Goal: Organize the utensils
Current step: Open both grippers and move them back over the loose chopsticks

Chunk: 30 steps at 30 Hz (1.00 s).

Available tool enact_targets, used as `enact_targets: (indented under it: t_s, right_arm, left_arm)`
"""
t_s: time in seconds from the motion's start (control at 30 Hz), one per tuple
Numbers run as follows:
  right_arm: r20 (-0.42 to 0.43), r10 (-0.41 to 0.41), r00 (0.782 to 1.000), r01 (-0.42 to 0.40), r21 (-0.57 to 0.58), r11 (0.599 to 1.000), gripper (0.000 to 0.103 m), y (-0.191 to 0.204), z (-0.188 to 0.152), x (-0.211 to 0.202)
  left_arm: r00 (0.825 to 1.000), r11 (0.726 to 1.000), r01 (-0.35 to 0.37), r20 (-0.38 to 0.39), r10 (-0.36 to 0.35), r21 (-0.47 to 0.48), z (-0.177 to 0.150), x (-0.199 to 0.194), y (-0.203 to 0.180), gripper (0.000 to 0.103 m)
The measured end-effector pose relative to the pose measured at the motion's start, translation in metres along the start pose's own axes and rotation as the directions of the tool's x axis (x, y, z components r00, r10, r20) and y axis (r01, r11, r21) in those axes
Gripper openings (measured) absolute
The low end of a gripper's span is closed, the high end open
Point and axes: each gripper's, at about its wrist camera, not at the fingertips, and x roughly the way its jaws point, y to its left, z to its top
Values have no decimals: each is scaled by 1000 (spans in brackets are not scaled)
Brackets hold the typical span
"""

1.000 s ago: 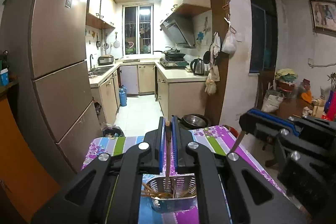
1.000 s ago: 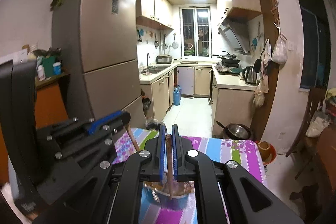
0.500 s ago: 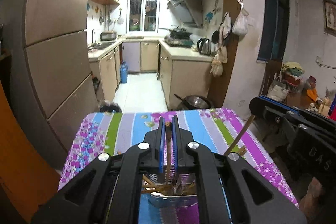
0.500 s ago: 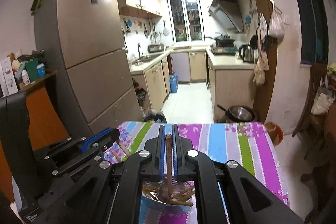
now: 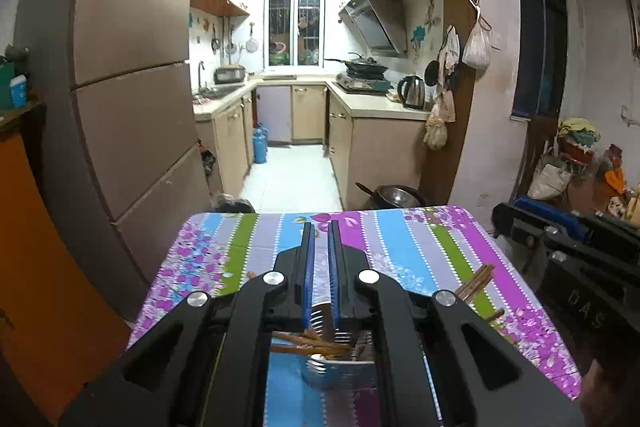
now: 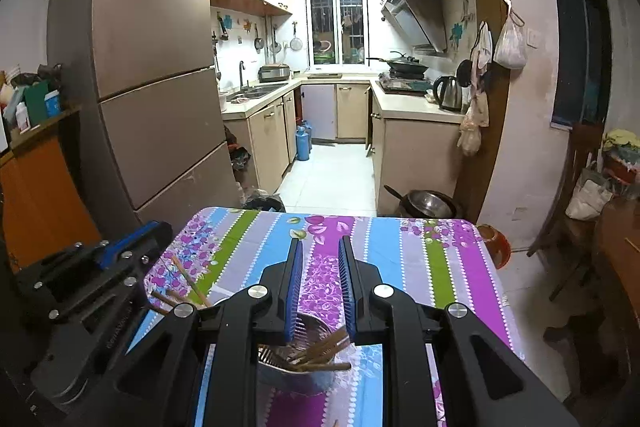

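Observation:
A perforated steel holder [image 5: 340, 375] stands on the striped, flowered tablecloth [image 5: 400, 239], just under both grippers. Several brown chopsticks [image 5: 312, 343] lie crossed inside it, and more [image 5: 476, 281] stick out to the right. My left gripper [image 5: 320, 227] hangs over the holder, shut to a thin slit with no chopstick showing between its blue pads. In the right wrist view my right gripper [image 6: 320, 243] is over the same holder [image 6: 296, 379]. Its jaws are opening and nothing is between them. Chopsticks [image 6: 320, 351] rest in the holder below.
A tall brown fridge [image 6: 152, 107] stands left of the table. A steel pan [image 6: 428, 203] sits on the floor past the table's far edge. A wooden chair [image 6: 576, 187] is at the right. The left gripper's black housing [image 6: 92, 283] fills the lower left.
Both grippers sank toward the holder. The right jaws parted and their chopstick now lies in the holder. The chopstick seen between the left pads is no longer there.

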Motion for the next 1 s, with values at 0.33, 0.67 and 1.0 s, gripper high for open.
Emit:
enact_targets:
  t_s: [0.33,0.67,1.0]
  right_arm:
    - [90,-21,996,28,-80,996,25,-23,-50,-93]
    - [180,-54,982,88,-182,979,45,-59,-180,-211]
    - [79,-157,985,172,-254,952,46,-65,-299,-225]
  left_arm:
    - [989,996,-87,119,84,18,-37,-84,20,6]
    - [967,986,-148,220,128,77,-131,-186,54,30]
    - [983,982,-153,118,140,109,-209,-200,65,30]
